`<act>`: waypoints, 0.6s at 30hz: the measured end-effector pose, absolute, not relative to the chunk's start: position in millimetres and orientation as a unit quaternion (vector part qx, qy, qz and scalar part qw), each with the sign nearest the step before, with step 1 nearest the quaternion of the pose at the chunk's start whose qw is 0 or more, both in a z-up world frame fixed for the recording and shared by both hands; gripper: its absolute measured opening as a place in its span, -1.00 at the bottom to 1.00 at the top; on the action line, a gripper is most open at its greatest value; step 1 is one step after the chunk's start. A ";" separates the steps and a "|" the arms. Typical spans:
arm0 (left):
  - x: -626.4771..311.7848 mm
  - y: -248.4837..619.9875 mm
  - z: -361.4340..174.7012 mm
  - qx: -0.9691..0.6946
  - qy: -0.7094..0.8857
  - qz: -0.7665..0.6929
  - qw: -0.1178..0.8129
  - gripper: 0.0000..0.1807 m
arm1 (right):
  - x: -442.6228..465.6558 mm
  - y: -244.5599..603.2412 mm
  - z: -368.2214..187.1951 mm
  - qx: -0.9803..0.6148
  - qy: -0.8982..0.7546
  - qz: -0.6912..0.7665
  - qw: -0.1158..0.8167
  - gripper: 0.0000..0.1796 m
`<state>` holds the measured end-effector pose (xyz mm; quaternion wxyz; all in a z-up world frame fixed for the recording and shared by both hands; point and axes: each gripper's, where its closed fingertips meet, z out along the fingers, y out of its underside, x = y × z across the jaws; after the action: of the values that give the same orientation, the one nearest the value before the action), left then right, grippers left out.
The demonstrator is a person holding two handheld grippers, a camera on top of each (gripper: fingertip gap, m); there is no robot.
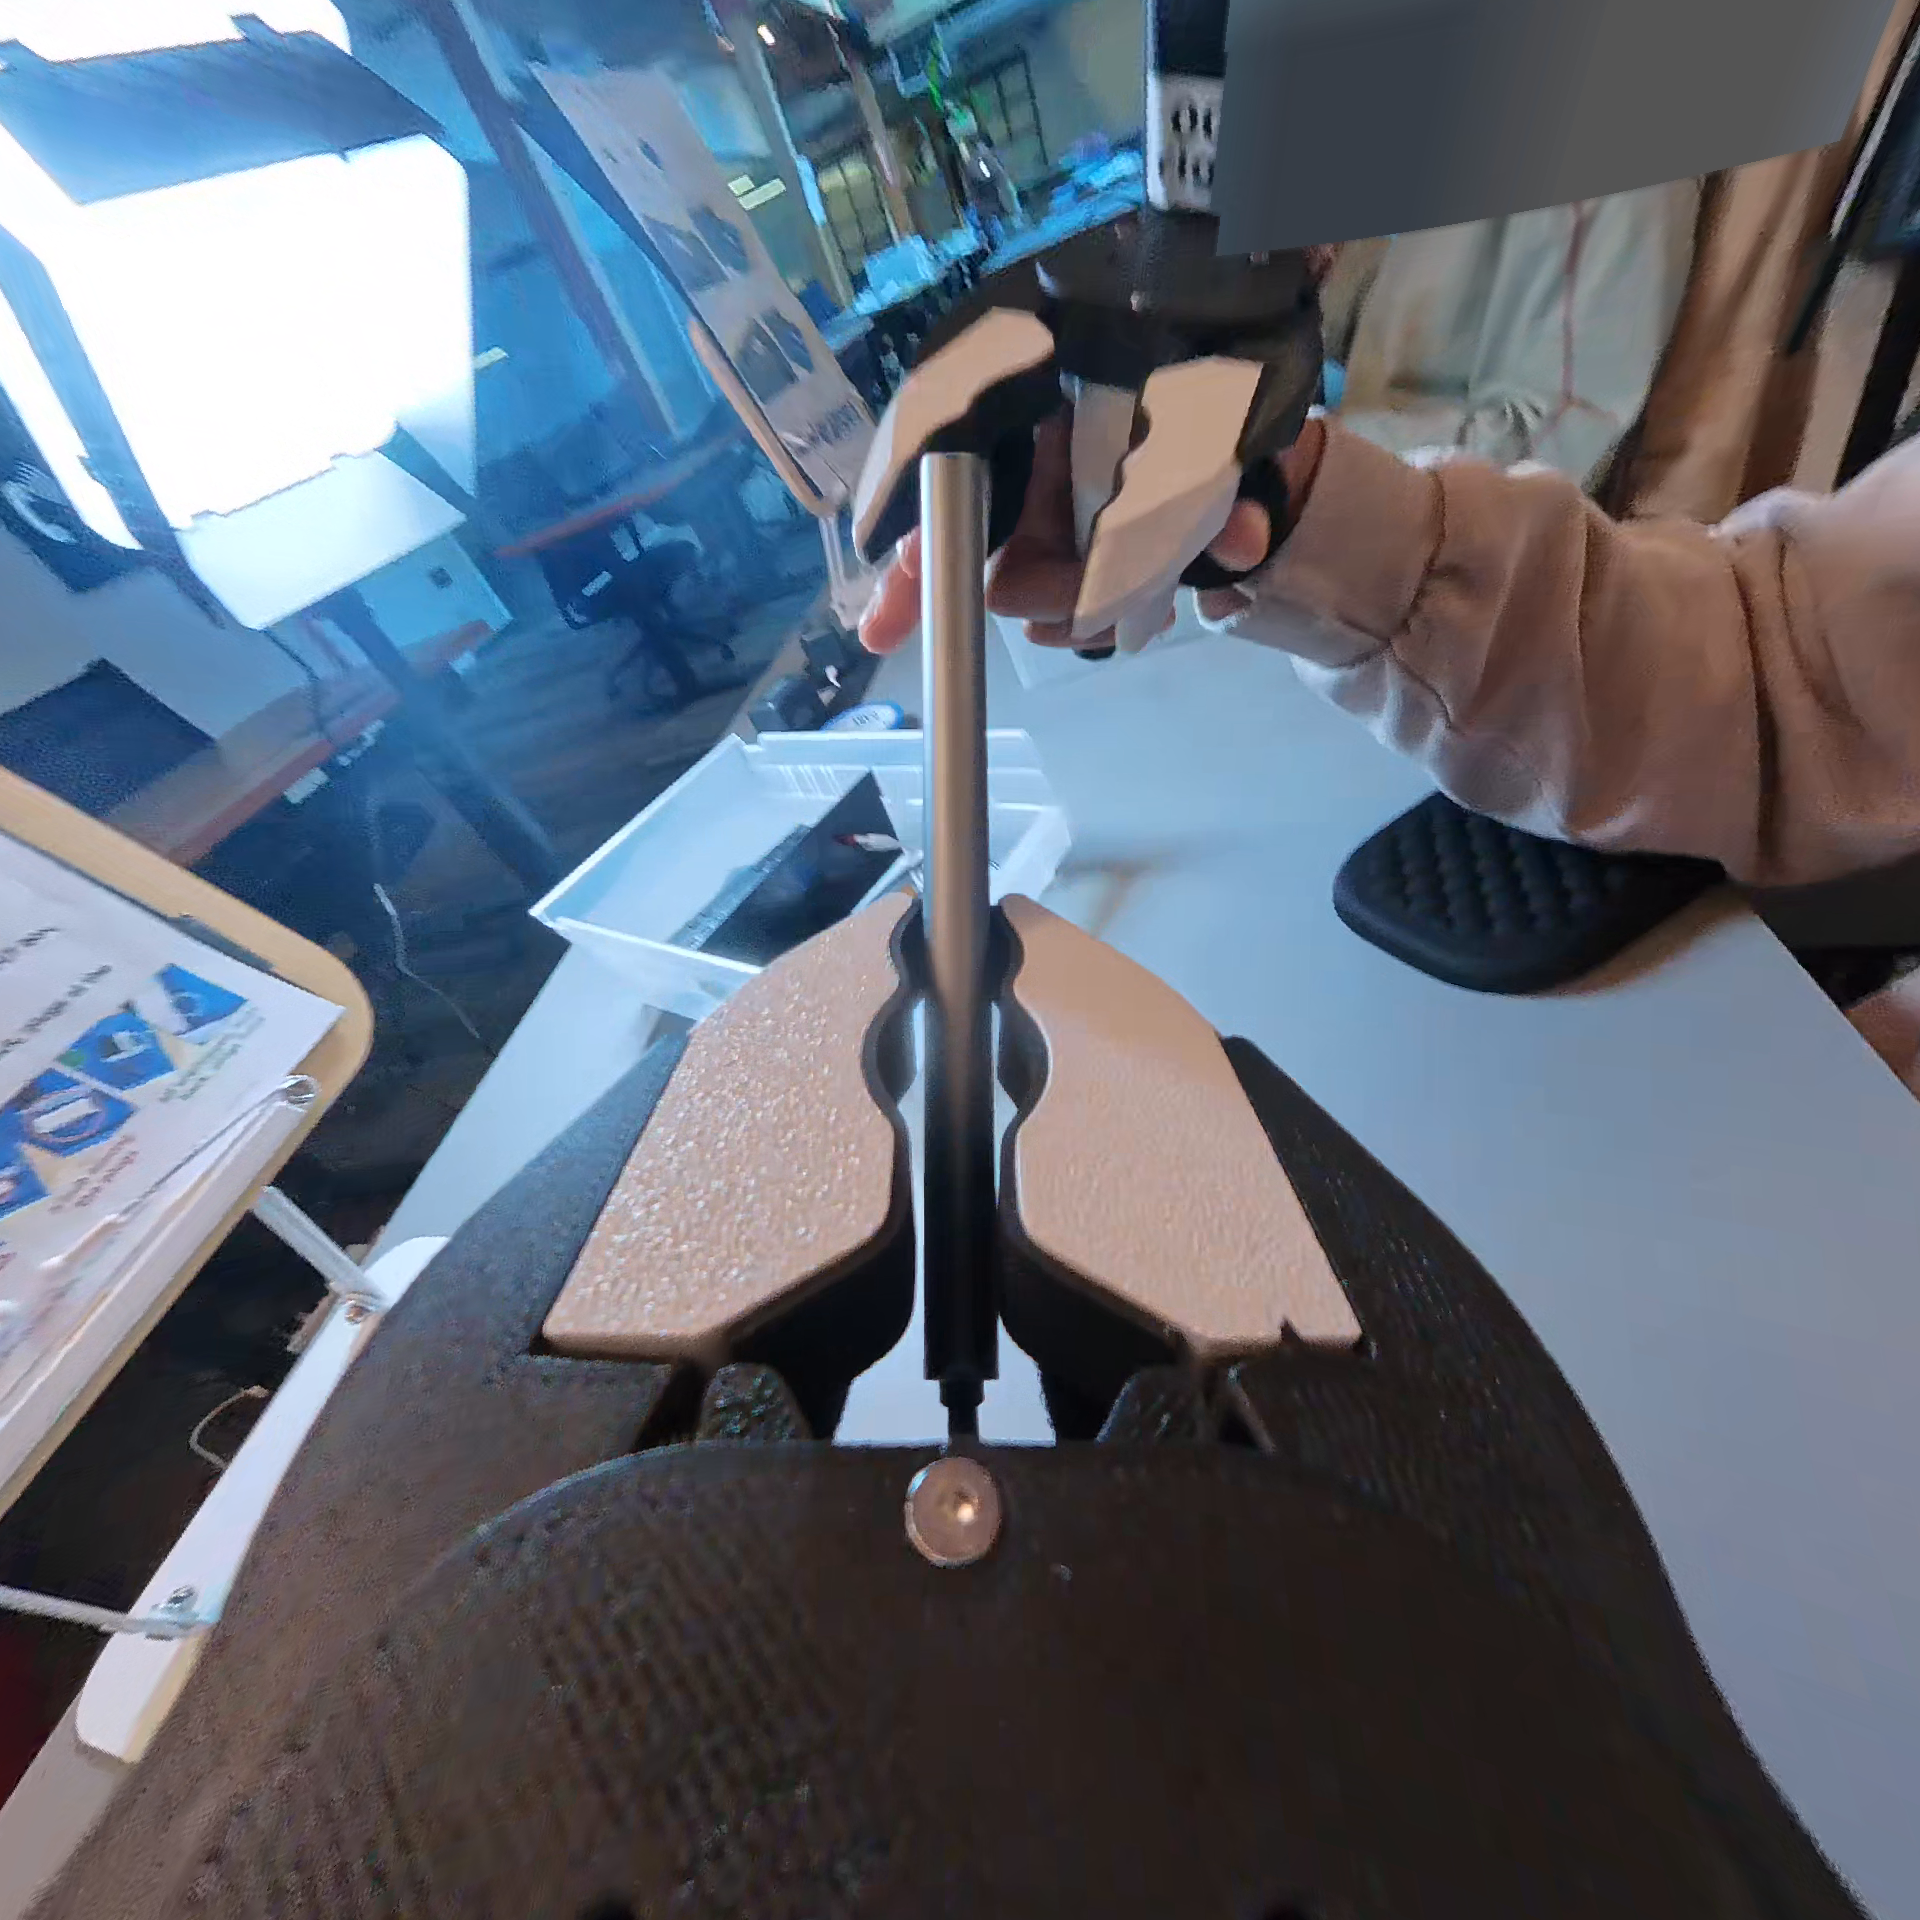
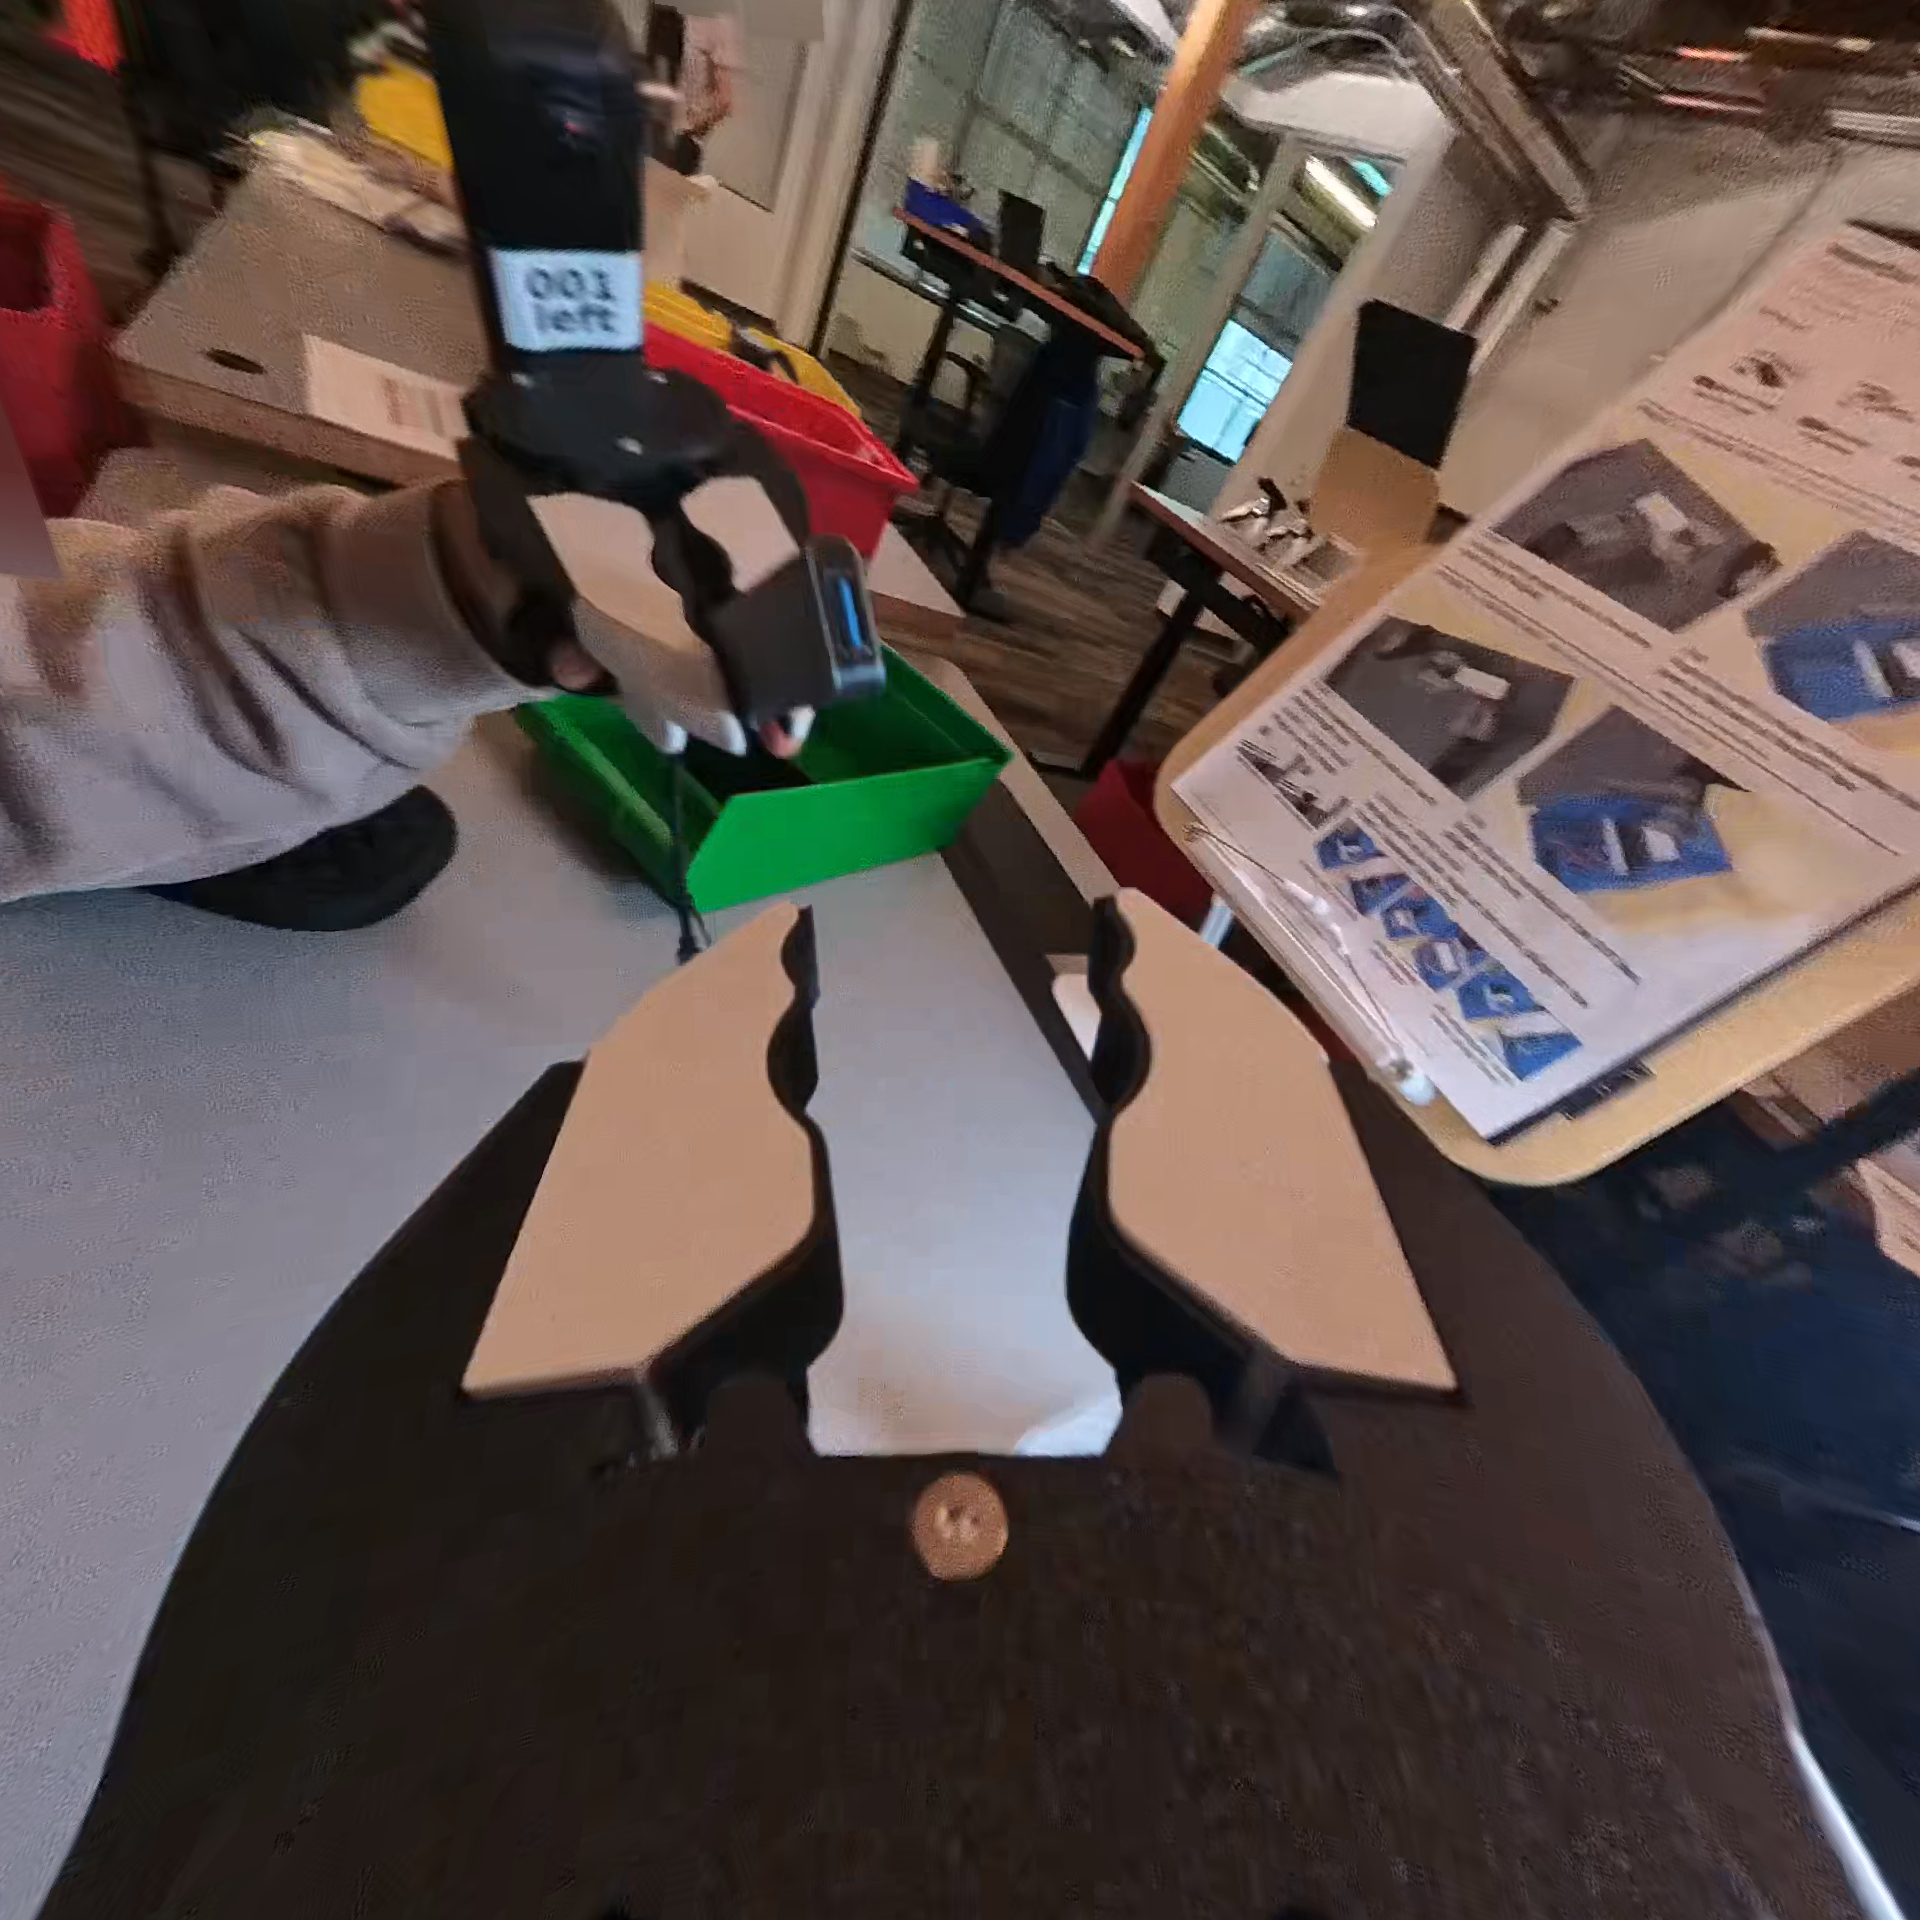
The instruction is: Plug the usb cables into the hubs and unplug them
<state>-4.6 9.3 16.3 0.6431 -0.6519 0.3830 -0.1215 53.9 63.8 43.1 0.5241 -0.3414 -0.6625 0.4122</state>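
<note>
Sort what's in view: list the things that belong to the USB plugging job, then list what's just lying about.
Part of the job:
- USB hub, clamped in the left gripper
- right gripper, open and empty
- green bin
- white tray

Lying about:
- black textured pad
- instruction sheets on a board
- red bin

Light: I'm seeing a bright panel [image 1: 239, 343] blowing out white at far left.
Glare: it's casting a bluish haze over that side.
Blur: I'm getting smeared backgrounds in both views.
Distortion: straight edges are bowing toward the borders.
</note>
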 end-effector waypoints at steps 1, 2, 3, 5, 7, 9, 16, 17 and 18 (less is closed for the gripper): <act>0.8 11.3 9.3 -0.657 0.393 -0.121 0.632 -0.88 | 52.1 48.8 40.3 -0.324 -0.678 0.422 0.507 -0.43; 5.6 13.2 2.7 -0.661 0.401 -0.120 0.623 -0.88 | 50.0 37.7 36.5 -0.311 -0.690 0.429 0.494 -0.43; 10.0 15.0 -3.6 -0.665 0.408 -0.121 0.614 -0.88 | 46.8 31.5 33.1 -0.303 -0.696 0.430 0.488 -0.43; 16.6 17.1 -15.1 -0.673 0.422 -0.120 0.596 -0.87 | 43.3 24.7 22.6 -0.289 -0.713 0.426 0.475 -0.75; 16.8 20.4 -20.8 -0.678 0.424 -0.110 0.590 -0.85 | 45.9 23.2 15.2 -0.272 -0.731 0.418 0.465 -0.86; 11.8 23.7 -14.1 -0.674 0.407 -0.111 0.607 -0.80 | 52.3 28.7 24.9 -0.272 -0.719 0.434 0.470 -0.86; -47.3 22.9 30.5 -0.646 0.314 -0.063 0.693 -0.84 | 102.1 149.0 86.2 -0.396 -0.521 0.413 0.634 -0.87; -52.7 20.9 34.7 -0.643 0.308 -0.057 0.699 -0.85 | 113.2 176.0 92.3 -0.425 -0.469 0.388 0.670 -0.87; -57.0 19.1 38.5 -0.639 0.302 -0.052 0.705 -0.87 | 125.0 199.4 95.4 -0.443 -0.427 0.354 0.705 -0.87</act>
<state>-57.0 19.1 38.5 0.7054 -0.6390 0.3022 -0.0523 125.0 199.4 95.4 0.7048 -0.4425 -0.4265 0.3542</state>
